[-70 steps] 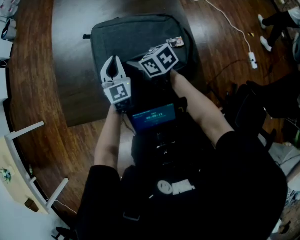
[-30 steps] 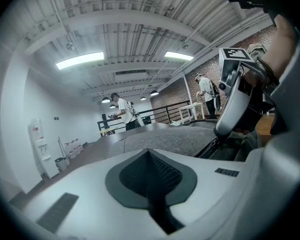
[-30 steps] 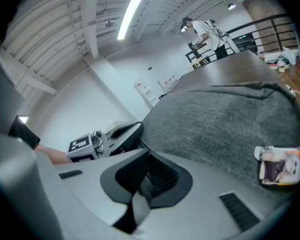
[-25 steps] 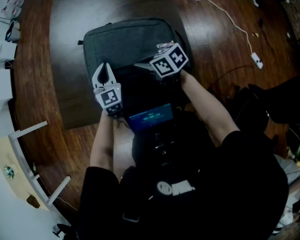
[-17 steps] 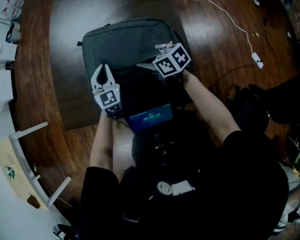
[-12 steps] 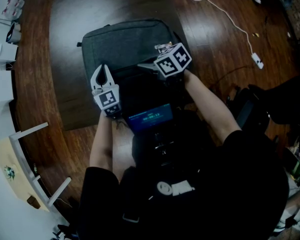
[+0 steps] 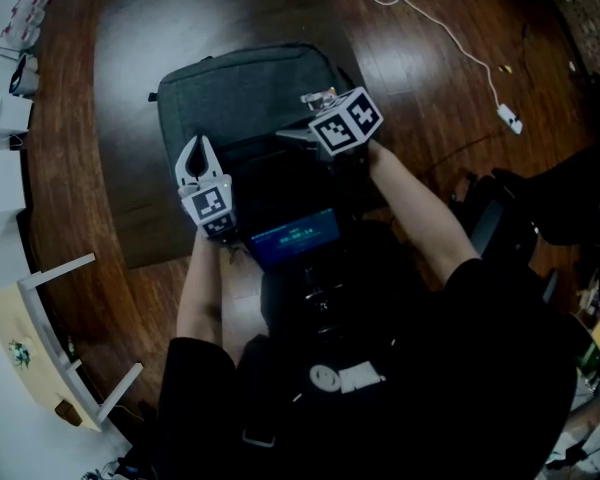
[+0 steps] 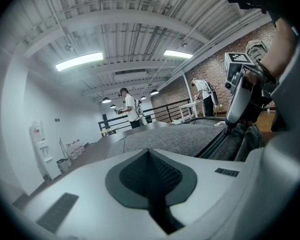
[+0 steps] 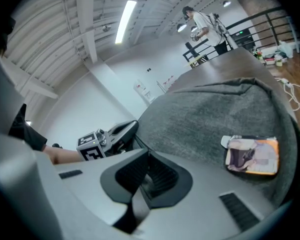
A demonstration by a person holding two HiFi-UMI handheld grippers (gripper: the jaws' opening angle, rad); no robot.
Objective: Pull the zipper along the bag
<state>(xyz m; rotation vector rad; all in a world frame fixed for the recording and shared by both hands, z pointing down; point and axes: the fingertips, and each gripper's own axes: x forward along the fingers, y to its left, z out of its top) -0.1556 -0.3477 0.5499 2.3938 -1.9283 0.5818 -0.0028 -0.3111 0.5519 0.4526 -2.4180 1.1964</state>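
Head view, looking steeply down: a grey bag [image 7: 245, 93] lies flat on a dark wooden table [image 7: 120, 118], and I hold one gripper at each end of its near edge.

My right gripper [image 9: 149, 156] has its jaws pressed together. A thin grey strip shows in the seam between them, which I take to be the zipper pull [image 9: 139, 200]. From my left gripper's view, the right gripper's tip sits on the dark zipper track [image 8: 217, 144] that runs along the edge of the bag.

My left gripper [image 7: 199, 143] stands near the bag's left corner. Its pads are also closed against each other, with nothing between them. It hovers over the fabric, and I cannot tell whether it touches it.

Compared with about three seconds ago, my right gripper has moved to the right along the bag. It was on the near-left side of the small coloured label [image 7: 320, 98] on the bag and now sits on its near-right side. My left gripper has kept about the same place relative to the left corner. A darker gap now shows on the near side of the bag between the two grippers.

I judge that the zipper is travelling along its track and is partway through its run. The right end of the bag is still ahead. In the last half second there has been very little movement.
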